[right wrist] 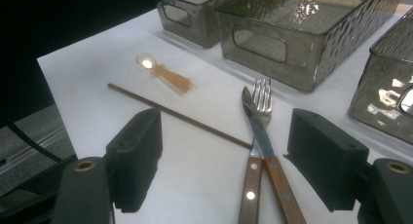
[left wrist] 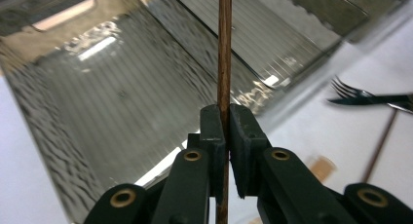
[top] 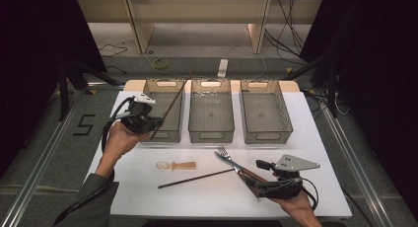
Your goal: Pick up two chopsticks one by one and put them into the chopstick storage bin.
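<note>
Down at the near edge of the white table (top: pixel 148 197), the right gripper (right wrist: pixel 224 160) sits low with its jaws spread wide and nothing pinched between them. Look along those jaws: a knife (right wrist: pixel 265 151) and a fork (right wrist: pixel 260 112) with wooden handles lie side by side on the table right in the gap, touching neither pad. A second brown stick (right wrist: pixel 180 116) lies flat on the table, one end running in against the cutlery; from above you see that stick (top: pixel 196 178) slanting across the middle of the table. Just past it, a small clear spoon (right wrist: pixel 160 72) with an amber handle rests on its own.

Now over to the left side, farther up the table: the left gripper (top: pixel 148 122) is clenched tight on a chopstick (top: pixel 170 106). In the left gripper view the chopstick (left wrist: pixel 224 63) runs straight up between the two black pads, squeezed near its lower end, the long part sticking out ahead of the jaws. It's off the table, slanting up over the left bin (top: pixel 165 134) of three smoked clear bins lined up at the far side. The middle bin (top: pixel 212 133) and the right bin (top: pixel 266 133) sit beside it in a row.
</note>
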Demonstrator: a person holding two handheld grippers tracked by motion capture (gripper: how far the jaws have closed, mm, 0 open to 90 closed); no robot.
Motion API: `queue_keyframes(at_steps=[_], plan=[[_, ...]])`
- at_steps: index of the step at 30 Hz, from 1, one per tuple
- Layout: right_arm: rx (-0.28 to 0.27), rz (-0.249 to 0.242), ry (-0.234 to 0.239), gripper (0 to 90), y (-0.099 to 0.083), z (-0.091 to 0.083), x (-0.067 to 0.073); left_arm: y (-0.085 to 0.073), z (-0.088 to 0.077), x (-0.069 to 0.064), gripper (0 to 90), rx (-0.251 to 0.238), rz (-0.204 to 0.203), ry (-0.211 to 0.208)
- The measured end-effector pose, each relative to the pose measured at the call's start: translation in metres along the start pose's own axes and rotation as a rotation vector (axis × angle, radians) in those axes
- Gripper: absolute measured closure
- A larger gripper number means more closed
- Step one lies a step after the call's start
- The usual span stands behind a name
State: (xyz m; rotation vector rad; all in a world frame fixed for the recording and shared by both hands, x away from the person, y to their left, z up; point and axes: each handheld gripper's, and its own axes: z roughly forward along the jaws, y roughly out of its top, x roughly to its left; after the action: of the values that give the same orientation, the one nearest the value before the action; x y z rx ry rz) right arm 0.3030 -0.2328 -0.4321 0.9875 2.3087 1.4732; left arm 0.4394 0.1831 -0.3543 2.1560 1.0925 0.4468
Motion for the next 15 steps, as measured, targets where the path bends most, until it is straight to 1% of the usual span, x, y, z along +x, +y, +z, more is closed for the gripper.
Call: queue_keyframes(at_steps=[2,4,6,8,13,15], plan=[[-0.001,0.000,0.000,29.4,0.000,0.000,0.000,0.004,0.001,0.007,84.5,-0.006,-0.011,0.017],[-0.001,-0.001,0.000,29.5,0.000,-0.001,0.000,0.007,0.002,0.014,84.5,-0.014,-0.032,0.021],[-0.002,0.000,-0.001,29.5,0.000,-0.001,0.000,0.009,0.004,0.018,84.5,-0.019,-0.041,0.037],[-0.002,0.002,-0.001,29.5,0.000,-0.001,0.000,0.009,0.008,0.021,84.6,-0.007,-0.041,0.061],[-0.001,0.002,0.001,29.5,0.000,-0.001,0.000,0.011,0.013,0.032,84.5,-0.013,-0.076,0.075],[0.000,0.001,0.003,29.5,0.000,0.000,0.000,0.012,0.014,0.035,84.5,-0.017,-0.088,0.074]])
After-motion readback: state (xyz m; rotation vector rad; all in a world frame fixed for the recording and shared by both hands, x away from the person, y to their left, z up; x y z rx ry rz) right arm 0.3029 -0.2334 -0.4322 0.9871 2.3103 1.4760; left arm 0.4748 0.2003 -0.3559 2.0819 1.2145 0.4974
